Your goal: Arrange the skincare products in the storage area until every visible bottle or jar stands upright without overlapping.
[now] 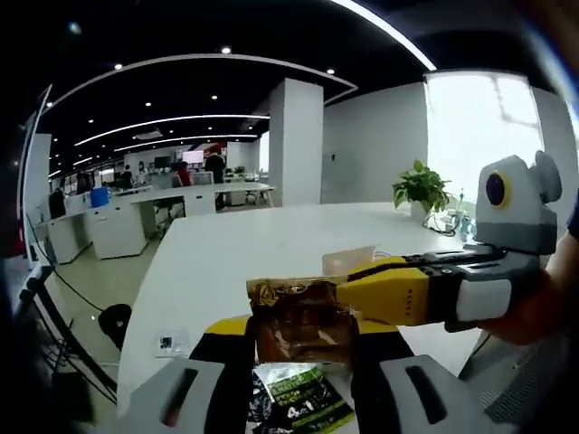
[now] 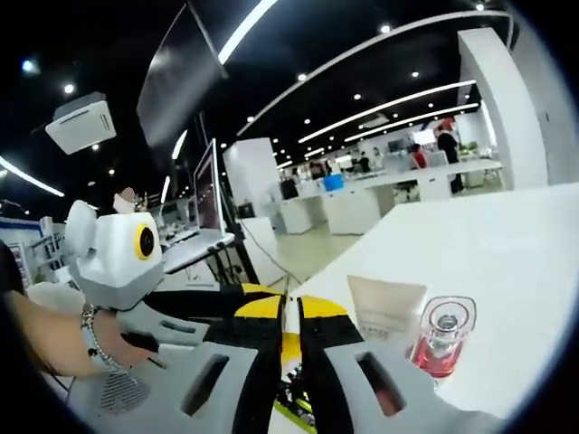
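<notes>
1. Left gripper: jaws spread wide at the bottom of the left gripper view, holding nothing. Between them, just ahead, a brown glossy sachet is held up in the air.
2. Below the sachet, a green-and-black packet lies on the white table, between the left jaws.
3. Right gripper comes in from the right of the left gripper view; its yellow jaw tips look clamped on the sachet's right edge. In the right gripper view the jaws are pressed together with something thin and pale between them, so I read it as gripping the sachet.
4. Right gripper view, just past the jaws: a beige tube stands upright on the table and a clear bottle with pink liquid stands just beside it, close but not visibly overlapping. Both look already upright.
5. Step, as I judge it: the sachet is mid-carry, not yet placed. Whether a hand-over to the left is intended, can't tell.
6. Next move calls for: setting the sachet down clear of tube and bottle, without knocking them, all items in sight. A thin sachet likely won't stand alone; may need leaning or laying flat.
7. Far: potted plant at the table's far edge, open office behind.
</notes>
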A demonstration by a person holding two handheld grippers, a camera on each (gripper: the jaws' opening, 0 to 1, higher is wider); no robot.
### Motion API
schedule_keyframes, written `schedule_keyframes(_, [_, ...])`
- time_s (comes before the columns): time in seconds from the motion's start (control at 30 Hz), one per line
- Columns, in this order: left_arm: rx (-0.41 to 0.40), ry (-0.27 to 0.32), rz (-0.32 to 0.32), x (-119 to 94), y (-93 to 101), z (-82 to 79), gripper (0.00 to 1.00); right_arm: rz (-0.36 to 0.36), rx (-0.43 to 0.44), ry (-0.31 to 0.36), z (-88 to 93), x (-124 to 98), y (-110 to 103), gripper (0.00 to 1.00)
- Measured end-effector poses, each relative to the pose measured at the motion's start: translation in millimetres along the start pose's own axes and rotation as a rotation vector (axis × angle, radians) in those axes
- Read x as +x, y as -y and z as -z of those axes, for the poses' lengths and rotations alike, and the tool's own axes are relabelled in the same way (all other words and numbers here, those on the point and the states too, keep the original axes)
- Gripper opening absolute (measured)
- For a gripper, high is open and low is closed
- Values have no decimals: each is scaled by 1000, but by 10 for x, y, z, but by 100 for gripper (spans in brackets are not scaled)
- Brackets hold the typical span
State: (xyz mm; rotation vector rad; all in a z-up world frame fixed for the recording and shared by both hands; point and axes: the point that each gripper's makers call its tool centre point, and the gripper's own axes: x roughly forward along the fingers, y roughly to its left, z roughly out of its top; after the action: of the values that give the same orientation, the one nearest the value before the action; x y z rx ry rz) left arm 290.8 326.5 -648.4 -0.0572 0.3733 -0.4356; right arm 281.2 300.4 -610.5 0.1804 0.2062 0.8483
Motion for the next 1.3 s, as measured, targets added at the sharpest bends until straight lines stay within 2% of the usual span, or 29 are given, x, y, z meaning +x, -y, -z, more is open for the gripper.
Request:
schedule_keyframes(0.13, [-65,-31,-111,-28,-315,72,42,8,-14,-8,10,-15,-10,11])
schedule_keyframes(0.27, [-136,-110,-210,-48,-575,230,42,-16,-8,-75,132,-11,-97,10])
schedule_keyframes(0.3, [-137,-116,-216,-42,-601,244,42,-34,2,-106,186,-14,-148,9])
schedule_keyframes(0.37, [-167,-140,-240,-26,-679,302,42,-66,18,-127,225,-17,-235,9])
schedule_keyframes(0.5, [-282,-270,-313,49,-906,537,43,-125,9,-146,248,-41,-423,9])
schedule_keyframes(0.57, [-320,-334,-316,112,-960,645,43,-156,-5,-162,279,-48,-502,9])
schedule_keyframes(0.67, [-300,-418,-349,193,-1081,794,43,-210,12,-258,483,-66,-624,9])
schedule_keyframes(0.73, [-279,-440,-367,257,-1151,857,43,-221,0,-321,612,-81,-653,9])
schedule_keyframes(0.97, [-269,-581,-380,467,-1245,1143,43,-249,-62,-358,706,-77,-715,9])
schedule_keyframes(1.1, [-286,-604,-387,538,-1312,1202,43,-242,-77,-465,909,-112,-644,8])
schedule_keyframes(1.23, [-256,-623,-402,591,-1404,1236,43,-233,-107,-474,915,-113,-604,7])
schedule_keyframes(1.3, [-251,-647,-393,605,-1384,1278,43,-233,-116,-469,901,-114,-601,7])
